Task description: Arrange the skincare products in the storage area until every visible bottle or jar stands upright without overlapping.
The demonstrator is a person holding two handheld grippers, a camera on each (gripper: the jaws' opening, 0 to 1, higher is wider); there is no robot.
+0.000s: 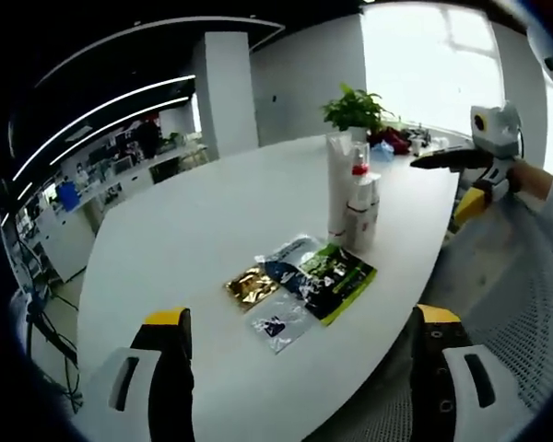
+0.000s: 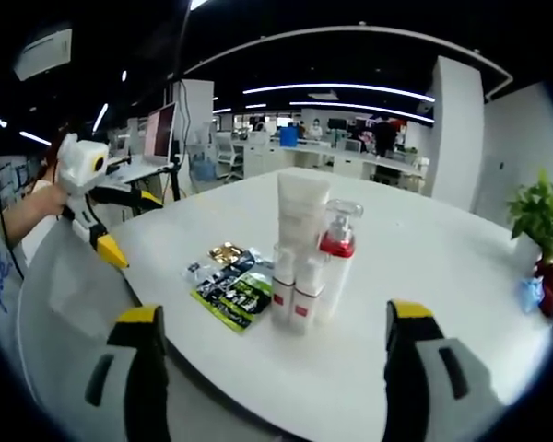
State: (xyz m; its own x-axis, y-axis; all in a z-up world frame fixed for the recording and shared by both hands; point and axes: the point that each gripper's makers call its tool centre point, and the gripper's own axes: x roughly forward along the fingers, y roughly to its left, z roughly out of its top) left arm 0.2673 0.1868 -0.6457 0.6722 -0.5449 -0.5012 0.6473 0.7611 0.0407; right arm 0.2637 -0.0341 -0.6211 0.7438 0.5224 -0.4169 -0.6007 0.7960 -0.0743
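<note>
the skincare bottles [image 2: 306, 258] stand upright in a tight cluster on the white desk [image 2: 424, 276], straight ahead of the right gripper [image 2: 272, 378] and between its two jaws — a tall white tube at the back, a clear pump bottle with a red collar beside it, two short white bottles in front, all touching or nearly so. from the left gripper [image 1: 300, 368] the same cluster [image 1: 355, 198] sits ahead and a little to the right. just nearer that gripper lie flat sachets [image 1: 300, 281] — gold, dark and green packets, some overlapping — close to the desk's edge. both grippers are spread wide with nothing between the jaws, held back off the desk edge, probably to survey before reaching. the bottles look bunched for storage; separating them would want care not to topple the tall tube. open desk lies beyond and to the far side of the cluster, toward a potted plant [image 1: 355, 110]; the near edge gives little margin.
</note>
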